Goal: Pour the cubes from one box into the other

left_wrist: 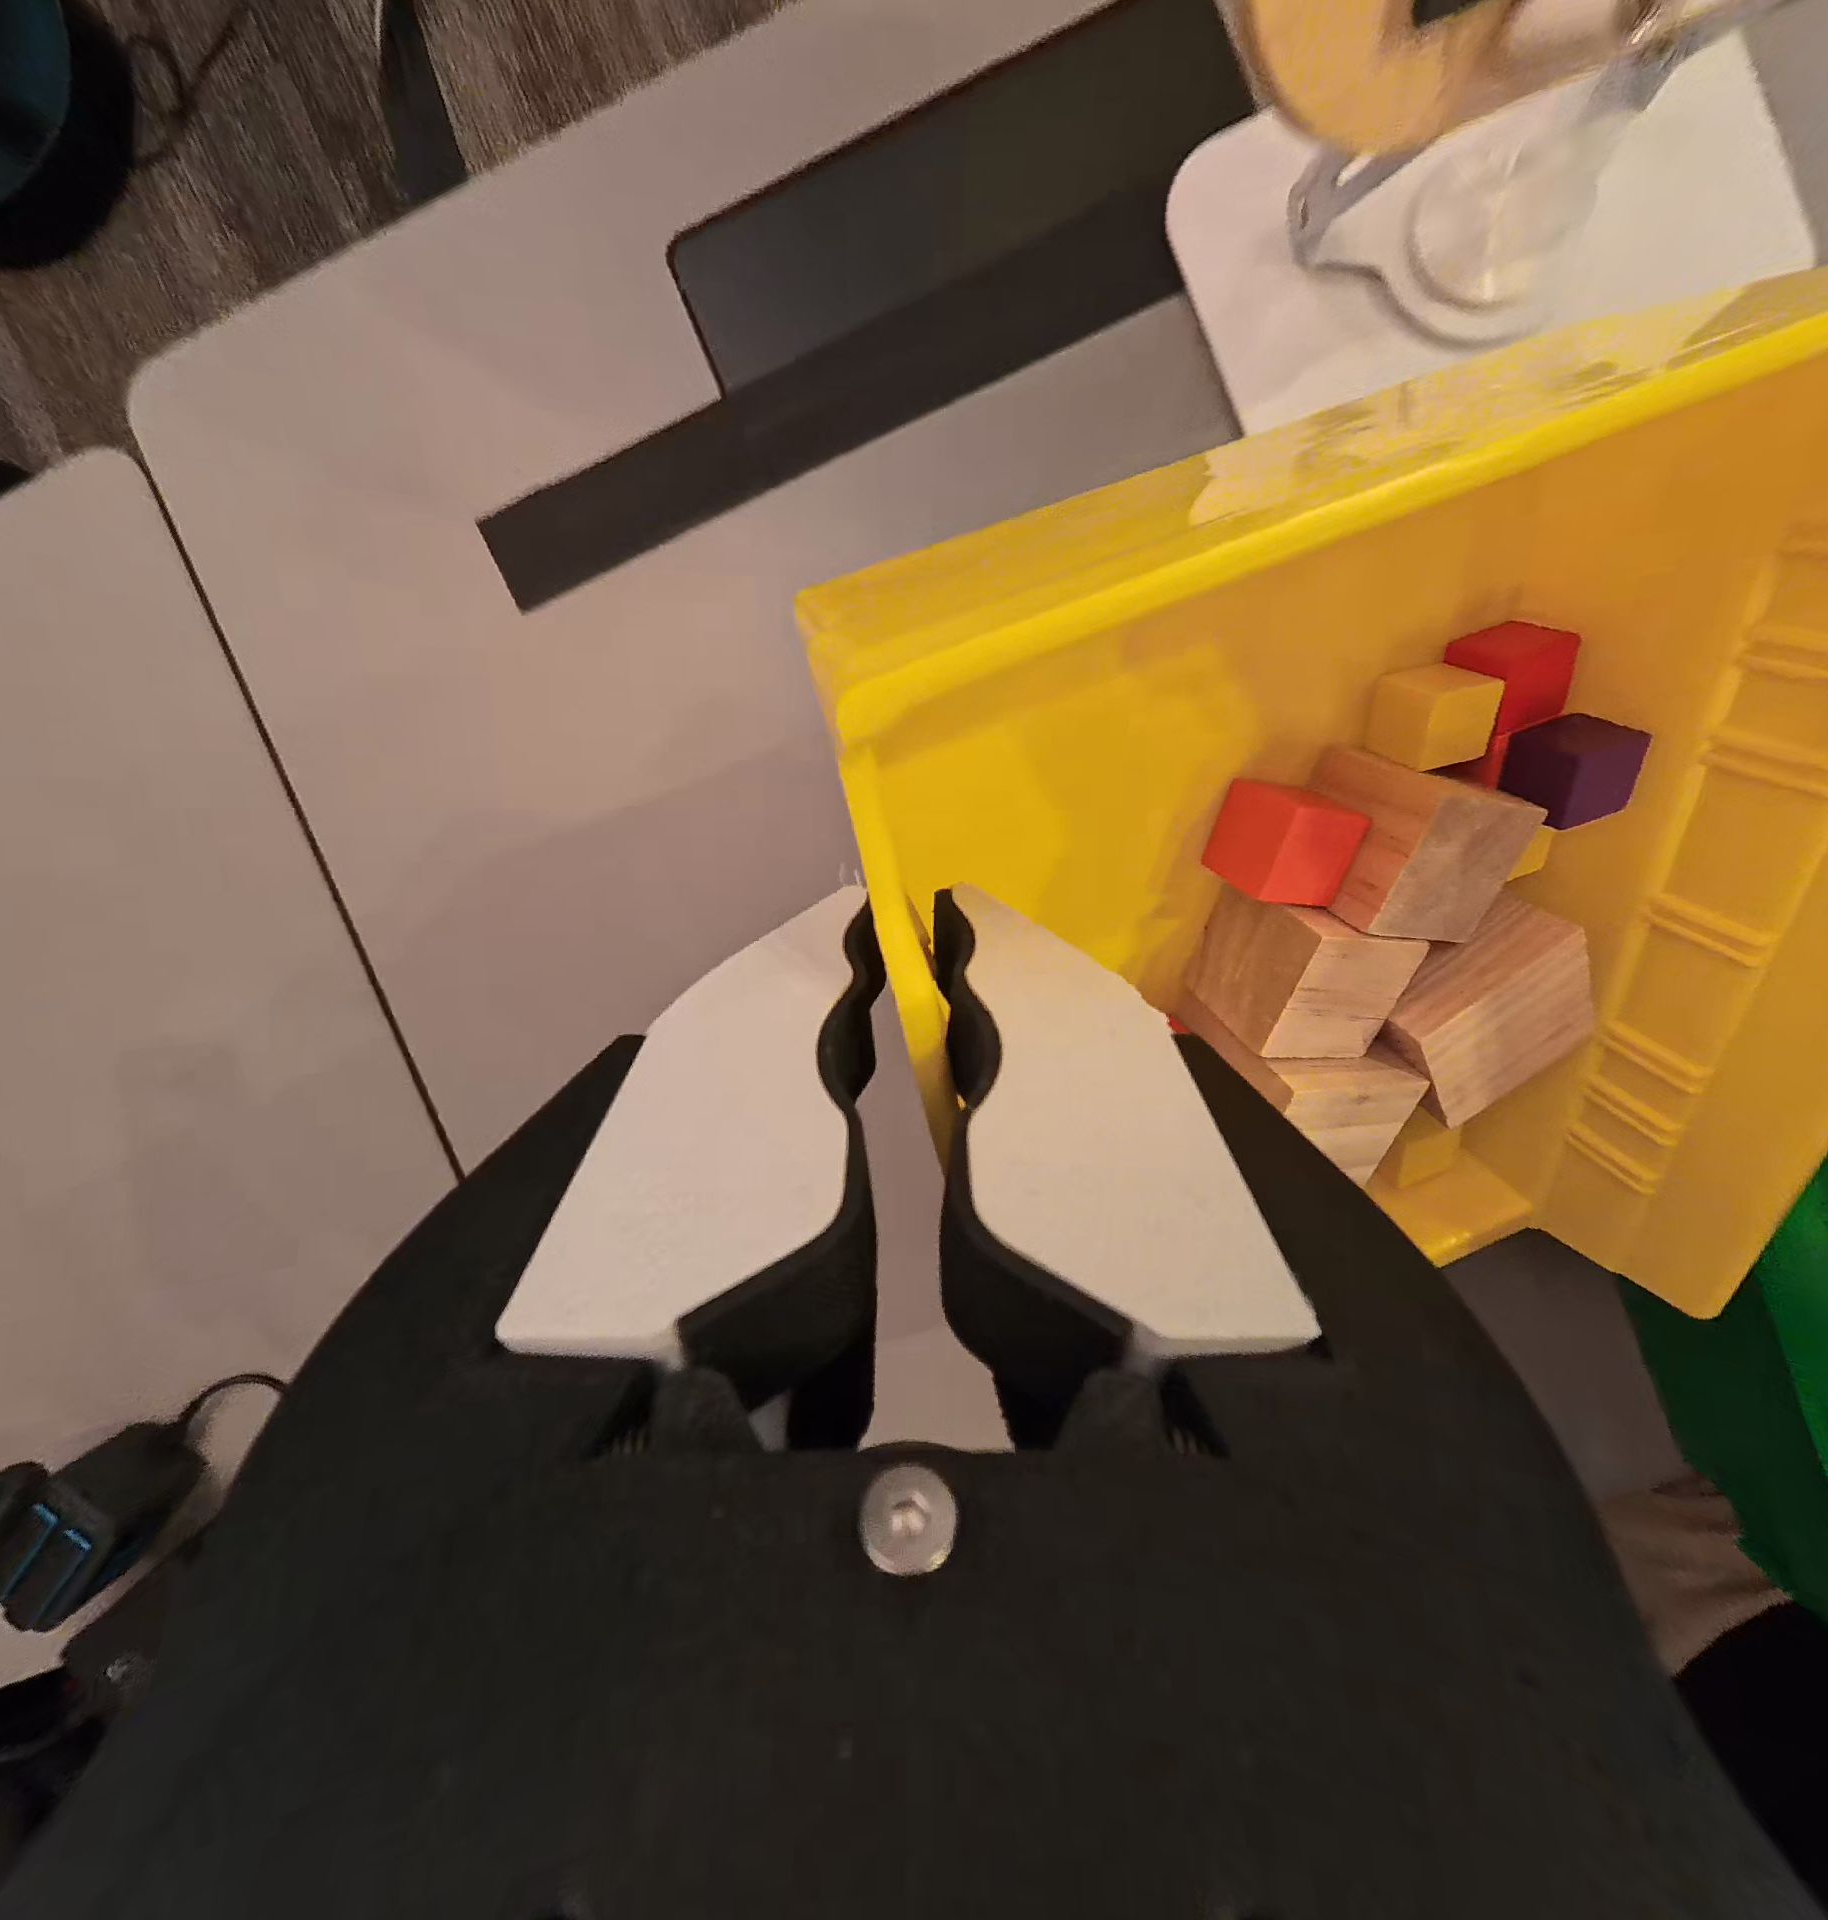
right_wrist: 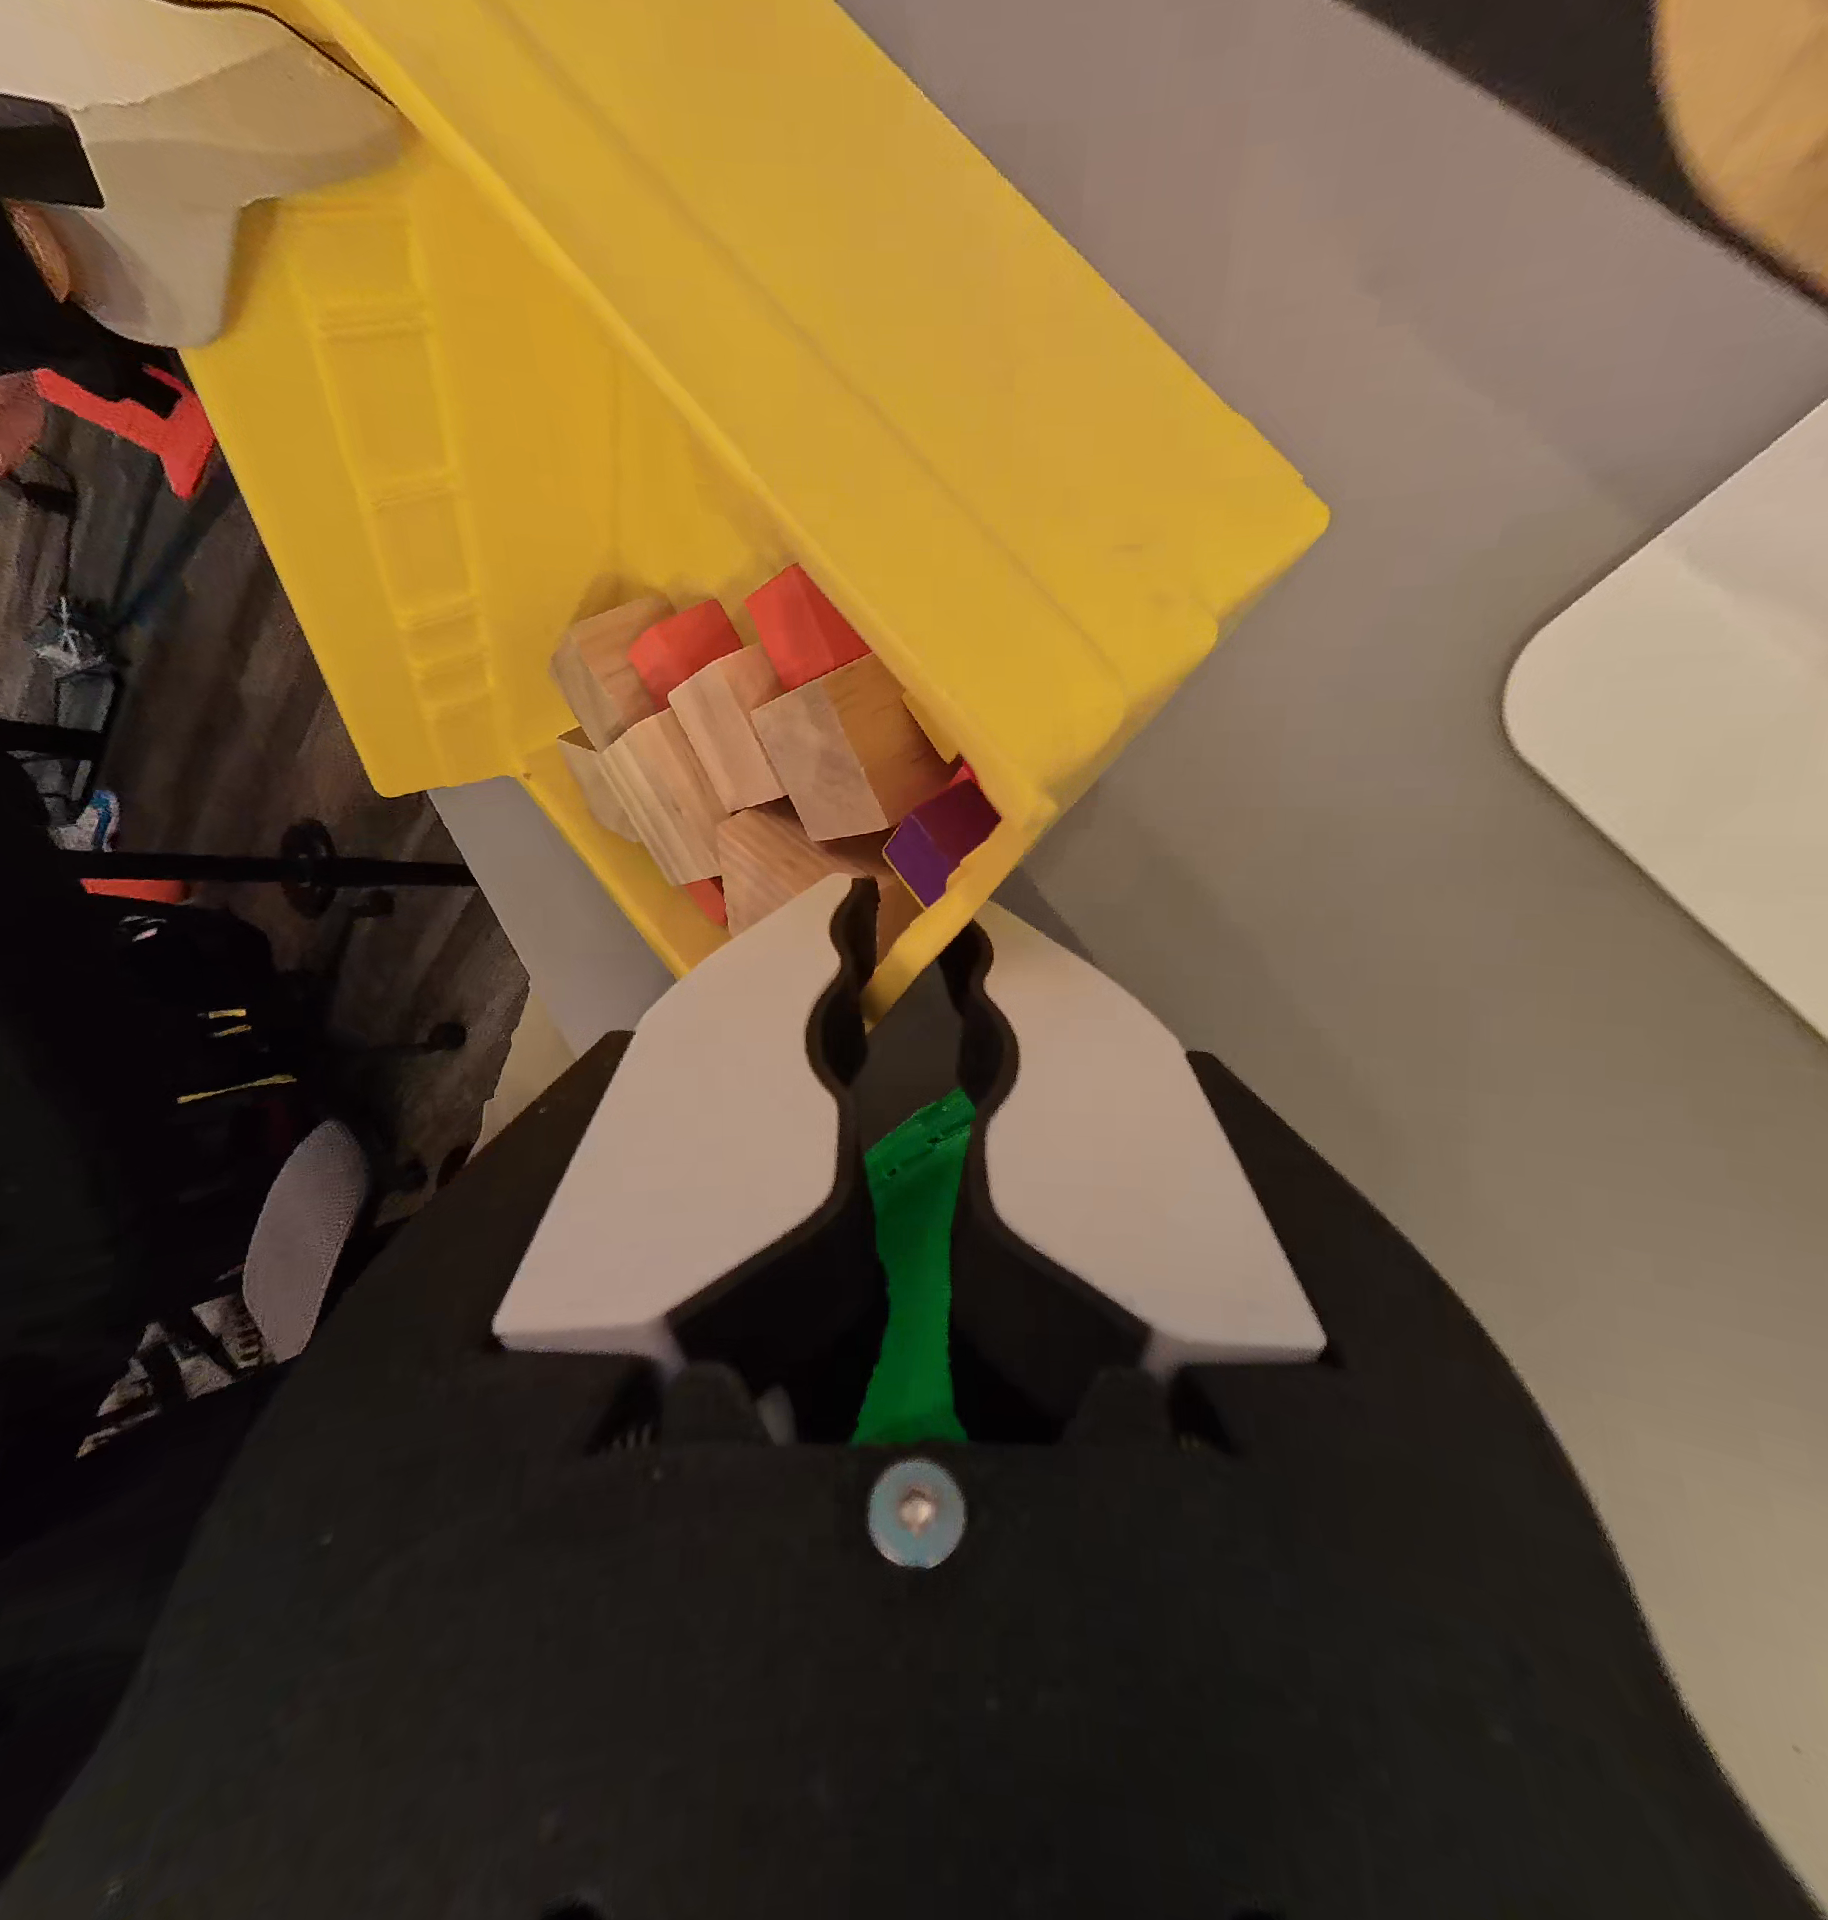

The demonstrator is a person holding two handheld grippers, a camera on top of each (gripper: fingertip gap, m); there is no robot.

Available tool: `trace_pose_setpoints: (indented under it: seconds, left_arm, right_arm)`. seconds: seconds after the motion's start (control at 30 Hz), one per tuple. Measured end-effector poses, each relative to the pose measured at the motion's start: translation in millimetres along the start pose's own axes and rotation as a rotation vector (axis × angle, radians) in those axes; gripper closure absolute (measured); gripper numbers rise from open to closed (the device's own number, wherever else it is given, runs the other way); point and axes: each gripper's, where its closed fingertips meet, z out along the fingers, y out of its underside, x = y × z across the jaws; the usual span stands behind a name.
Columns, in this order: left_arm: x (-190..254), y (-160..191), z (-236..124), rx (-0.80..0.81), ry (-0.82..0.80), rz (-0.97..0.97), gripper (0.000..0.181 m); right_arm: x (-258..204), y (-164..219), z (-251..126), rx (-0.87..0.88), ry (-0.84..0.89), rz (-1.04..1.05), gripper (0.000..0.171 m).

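No readable writing anywhere — no labels, brands or numbers.

One yellow box [left_wrist: 1097, 665], one green box [left_wrist: 1803, 1382], two grippers, one purple cube [left_wrist: 1570, 767], one orange cube [left_wrist: 1279, 842], several plain wooden blocks [left_wrist: 1429, 852], exact count unclear

Tilted yellow box [left_wrist: 1118, 665] holds piled cubes [left_wrist: 1409, 883].

Left gripper [left_wrist: 905, 935]: matte black, fan-shaped body; two pale grey wedge-shaped fingers [left_wrist: 702, 1143] lined with black wavy-edged pads; one silver screw [left_wrist: 908, 1525] with washer set centrally behind the fingers. Right gripper [right_wrist: 905, 925]: identical build, black body, grey fingers [right_wrist: 702, 1153], wavy black pads, silver central screw [right_wrist: 916, 1513].
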Motion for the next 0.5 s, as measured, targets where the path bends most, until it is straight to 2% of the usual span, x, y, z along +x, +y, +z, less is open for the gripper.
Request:
trace_pose_setpoints:
  seconds: [0.03,0.3,0.5]
  left_arm:
    - [1,-9,-5,0.013,-0.006,0.005,0.173]
    - [21,-80,-52,0.131,-0.048,0.06,0.172]
    - [59,-125,-66,0.243,-0.031,0.082,0.171]
  right_arm:
    - [0,-4,-8,0.014,0.005,-0.003,0.163]
    - [5,-32,-82,0.13,0.052,-0.028,0.163]
    - [24,-31,-138,0.206,0.139,-0.024,0.163]
